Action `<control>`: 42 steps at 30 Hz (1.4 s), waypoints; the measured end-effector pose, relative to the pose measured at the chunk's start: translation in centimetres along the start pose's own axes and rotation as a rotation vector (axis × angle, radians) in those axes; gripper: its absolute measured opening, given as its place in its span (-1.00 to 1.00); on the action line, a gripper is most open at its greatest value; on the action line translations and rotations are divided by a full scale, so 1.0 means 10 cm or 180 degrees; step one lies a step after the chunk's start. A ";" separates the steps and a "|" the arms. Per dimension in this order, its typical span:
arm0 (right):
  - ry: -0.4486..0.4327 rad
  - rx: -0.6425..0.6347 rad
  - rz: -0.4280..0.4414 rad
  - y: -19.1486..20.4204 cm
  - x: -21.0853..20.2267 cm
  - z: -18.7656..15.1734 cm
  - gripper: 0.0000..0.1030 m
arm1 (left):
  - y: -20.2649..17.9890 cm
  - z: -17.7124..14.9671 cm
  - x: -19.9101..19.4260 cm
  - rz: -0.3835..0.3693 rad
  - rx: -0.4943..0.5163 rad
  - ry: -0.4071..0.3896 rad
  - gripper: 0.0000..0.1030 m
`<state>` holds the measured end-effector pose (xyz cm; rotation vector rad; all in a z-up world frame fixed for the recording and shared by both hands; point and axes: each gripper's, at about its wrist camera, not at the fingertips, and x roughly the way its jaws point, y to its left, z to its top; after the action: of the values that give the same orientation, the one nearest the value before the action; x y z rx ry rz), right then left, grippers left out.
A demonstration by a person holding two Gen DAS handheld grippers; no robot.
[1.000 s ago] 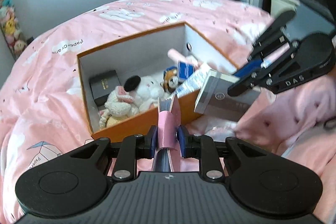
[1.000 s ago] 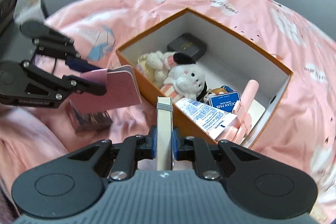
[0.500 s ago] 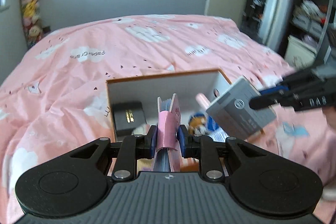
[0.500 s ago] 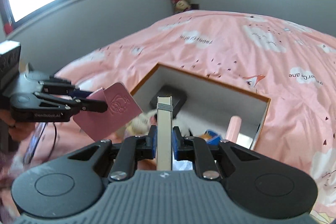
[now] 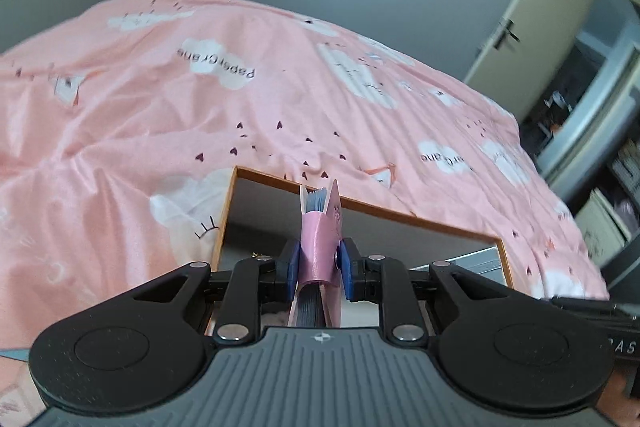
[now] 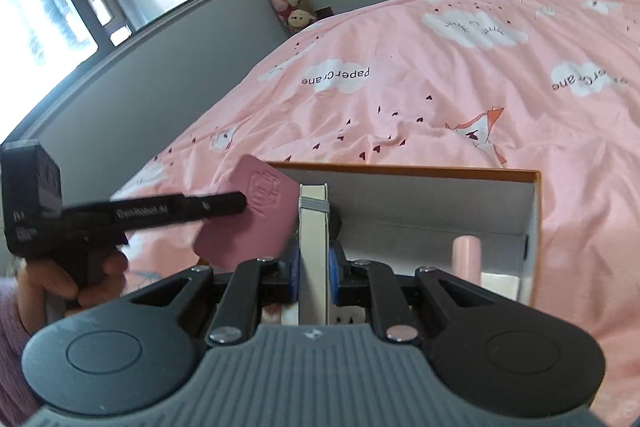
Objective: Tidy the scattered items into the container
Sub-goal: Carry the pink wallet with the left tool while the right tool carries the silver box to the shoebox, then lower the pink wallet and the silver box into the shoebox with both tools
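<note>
Over the orange box [image 6: 416, 170] on the pink bed [image 6: 440, 99], left gripper [image 5: 319, 263] is clamping a pink notebook [image 5: 320, 239], right gripper [image 6: 313, 265] clamping a white box [image 6: 313, 251]; pink tube [image 6: 466, 257] sitting inside

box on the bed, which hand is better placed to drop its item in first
Right, probably: its gripper holds the grey box over the orange box opening, while the left gripper's pink notebook looks nearer the left rim.
</note>
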<state>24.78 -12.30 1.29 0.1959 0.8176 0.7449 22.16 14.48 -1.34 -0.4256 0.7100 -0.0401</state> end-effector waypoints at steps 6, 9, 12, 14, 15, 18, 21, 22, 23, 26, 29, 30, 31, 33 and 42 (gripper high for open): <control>0.0019 0.0273 -0.0033 -0.14 0.30 0.05 -0.69 | 0.01 -0.04 0.22 0.0183 0.0068 -0.0012 -0.53; 0.0012 0.0394 -0.0026 -0.21 0.43 0.03 -0.69 | 0.03 -0.05 0.32 0.0178 0.0082 0.0012 -0.53; -0.0047 0.0461 -0.0006 -0.24 0.48 0.04 -0.69 | 0.05 -0.07 0.40 0.0219 0.0129 0.0069 -0.53; -0.0064 0.0503 0.0006 -0.26 0.51 0.04 -0.69 | 0.07 -0.08 0.43 0.0234 0.0138 0.0082 -0.53; -0.0067 0.0528 0.0016 -0.27 0.53 0.05 -0.69 | 0.07 -0.08 0.43 0.0240 0.0164 0.0081 -0.53; -0.0091 0.0597 0.0015 -0.30 0.57 0.07 -0.69 | 0.02 -0.08 0.42 0.0297 0.0334 0.0080 -0.51; -0.0122 0.0690 0.0033 -0.34 0.58 0.10 -0.69 | -0.05 -0.10 0.39 0.0428 0.0602 0.0049 -0.49; -0.0139 0.0725 0.0047 -0.35 0.59 0.11 -0.69 | -0.06 -0.10 0.39 0.0460 0.0676 0.0048 -0.47; -0.0146 0.0770 0.0069 -0.36 0.59 0.12 -0.69 | -0.08 -0.11 0.39 0.0504 0.0757 0.0048 -0.46; -0.0125 0.0891 0.0163 -0.36 0.65 0.14 -0.69 | -0.14 -0.14 0.41 0.0695 0.1027 0.0032 -0.38; -0.0106 0.0960 0.0269 -0.33 0.74 0.13 -0.69 | -0.19 -0.18 0.40 0.0918 0.1350 -0.0064 -0.38; -0.0112 0.0987 0.0306 -0.32 0.76 0.12 -0.69 | -0.20 -0.19 0.39 0.0941 0.1421 -0.0072 -0.38; -0.0116 0.1017 0.0343 -0.31 0.77 0.12 -0.69 | -0.21 -0.20 0.37 0.0937 0.1469 -0.0068 -0.38; -0.0110 0.1070 0.0391 -0.30 0.80 0.11 -0.69 | -0.20 -0.21 0.30 0.0890 0.1513 -0.0091 -0.38; -0.0030 0.1426 0.0587 -0.30 0.98 0.09 -0.68 | -0.13 -0.29 -0.05 0.0777 0.1434 -0.0114 -0.35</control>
<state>31.41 -7.83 -5.10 0.6829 0.9590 0.7238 20.11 12.34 -2.47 0.0923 0.6899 0.0378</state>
